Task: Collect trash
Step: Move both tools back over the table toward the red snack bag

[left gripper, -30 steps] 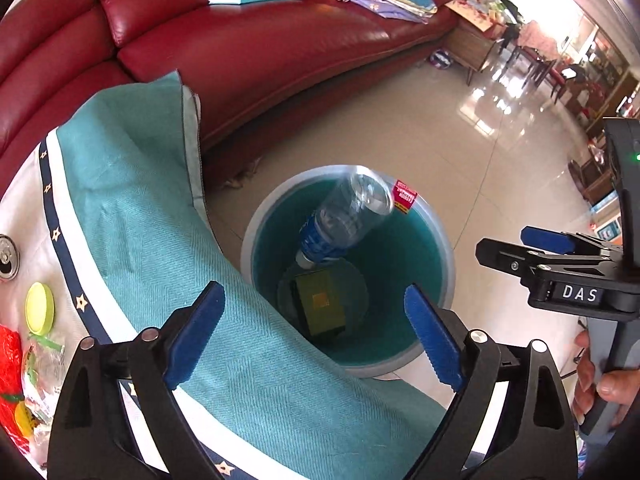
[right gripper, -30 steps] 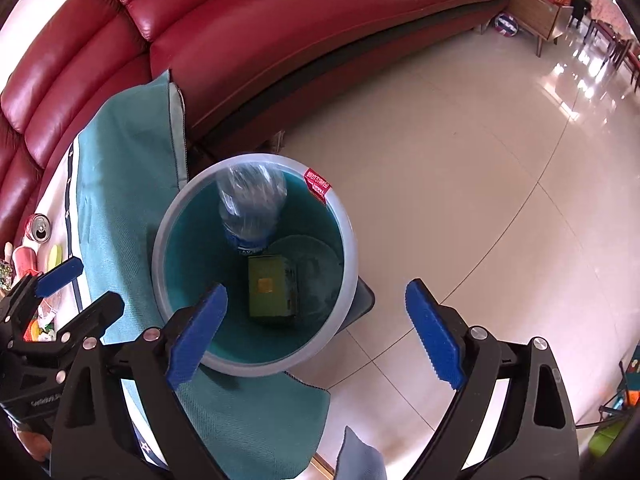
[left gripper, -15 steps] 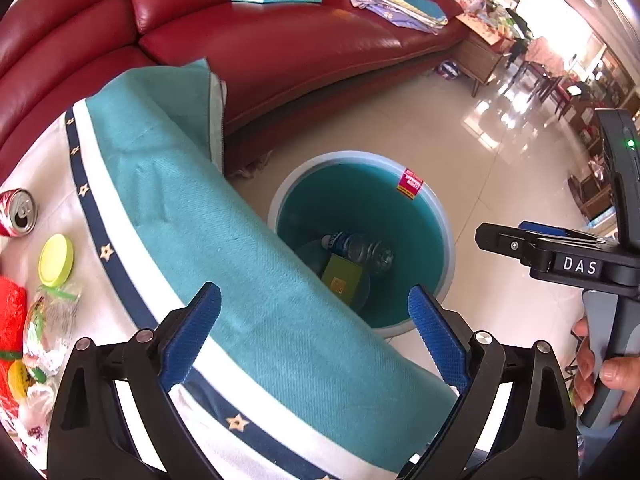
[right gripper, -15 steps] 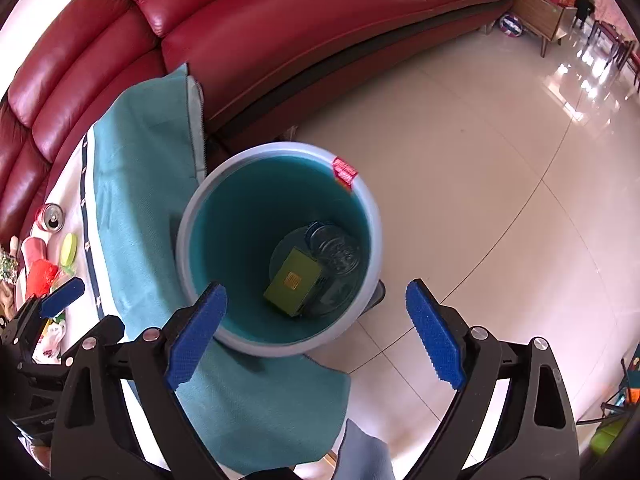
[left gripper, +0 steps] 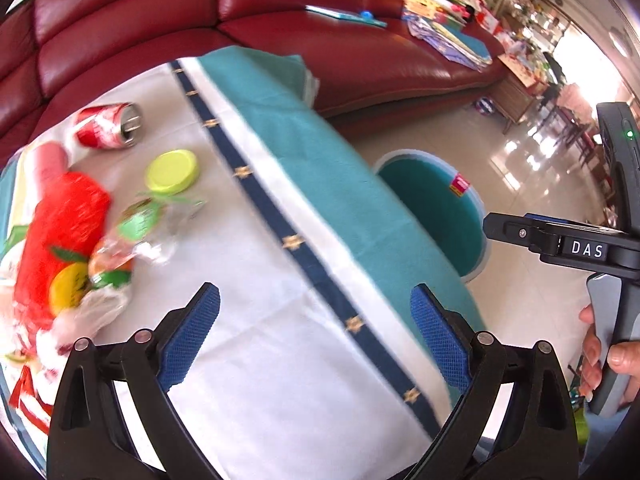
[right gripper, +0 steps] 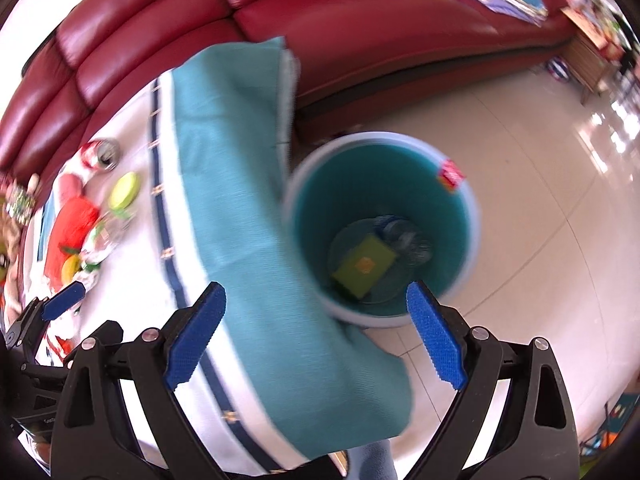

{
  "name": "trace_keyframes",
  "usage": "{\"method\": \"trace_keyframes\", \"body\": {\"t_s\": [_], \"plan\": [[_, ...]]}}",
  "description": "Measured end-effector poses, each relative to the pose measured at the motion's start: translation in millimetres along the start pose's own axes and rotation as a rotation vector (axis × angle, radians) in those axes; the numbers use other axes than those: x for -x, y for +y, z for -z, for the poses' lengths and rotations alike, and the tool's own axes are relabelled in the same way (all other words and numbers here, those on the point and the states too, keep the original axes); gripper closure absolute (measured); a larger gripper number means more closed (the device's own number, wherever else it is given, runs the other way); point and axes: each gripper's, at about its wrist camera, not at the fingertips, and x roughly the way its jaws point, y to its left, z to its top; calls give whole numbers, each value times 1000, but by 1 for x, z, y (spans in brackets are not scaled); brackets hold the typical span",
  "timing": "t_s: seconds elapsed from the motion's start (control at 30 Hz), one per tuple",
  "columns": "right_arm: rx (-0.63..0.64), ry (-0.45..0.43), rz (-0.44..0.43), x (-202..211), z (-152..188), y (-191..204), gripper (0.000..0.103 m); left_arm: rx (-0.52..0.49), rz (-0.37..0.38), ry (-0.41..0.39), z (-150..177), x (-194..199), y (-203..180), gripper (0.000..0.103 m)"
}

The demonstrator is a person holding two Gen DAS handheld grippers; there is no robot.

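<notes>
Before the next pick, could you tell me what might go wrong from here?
The can lies on its side with its opening exposed, so any leftover drink could spill on the cloth when lifted. The wrappers lie crumpled in a loose pile, so the open left gripper may grab several or drop some. The bin sits partly under the overhanging cloth, narrowing the drop.

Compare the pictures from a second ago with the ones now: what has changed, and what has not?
The plastic bottle dropped from the bin's rim to its bottom, beside the green box. The left gripper swung from the bin over to the table. Both grippers stay open and empty; the can lies unmoved.
</notes>
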Motion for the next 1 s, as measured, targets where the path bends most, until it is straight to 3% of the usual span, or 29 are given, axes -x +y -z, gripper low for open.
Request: {"method": "trace_keyframes", "body": {"t_s": [0.4,0.67,0.83,1.0], "plan": [[222,37,-34,-9,22,150,15,207,-107,-72,73,67,135,6],[313,86,-70,-27,36,224,15,366,-205,-100,125,94,217,6],[372,131,-95,-45,45,269,15,449,-243,-98,150,98,251,6],[432,162,-129,-61,51,314,15,508,-226,-76,165,90,274,6]]}}
